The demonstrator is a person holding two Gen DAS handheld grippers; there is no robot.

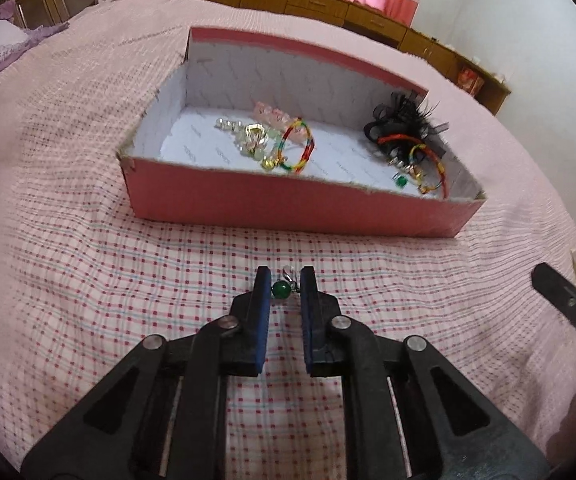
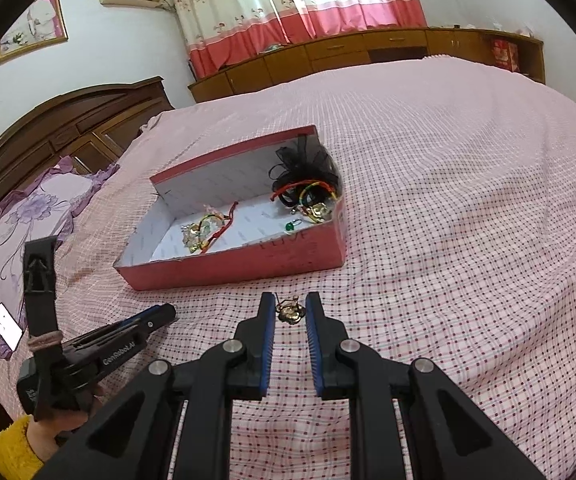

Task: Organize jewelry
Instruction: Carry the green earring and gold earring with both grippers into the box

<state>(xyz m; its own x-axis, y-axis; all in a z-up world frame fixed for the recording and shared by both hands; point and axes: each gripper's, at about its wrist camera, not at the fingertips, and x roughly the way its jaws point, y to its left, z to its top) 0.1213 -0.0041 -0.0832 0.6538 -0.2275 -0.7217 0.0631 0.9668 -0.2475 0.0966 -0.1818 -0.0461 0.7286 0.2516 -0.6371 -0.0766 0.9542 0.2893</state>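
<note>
Left gripper (image 1: 281,289): blue pads clamped on a small green bead earring with a silver hook (image 1: 281,289), above the bed.
Right gripper (image 2: 291,312): pads clamped on a small gold charm (image 2: 289,311).
Box: open pink cardboard box with white lining (image 1: 288,208), on the bed beyond both grippers.
Box contents: multicoloured woven bracelet (image 1: 297,146), black feathered hairpiece (image 1: 402,118), a second green bead (image 1: 400,181).
Bed: pink checked bedspread (image 1: 127,288).
</note>
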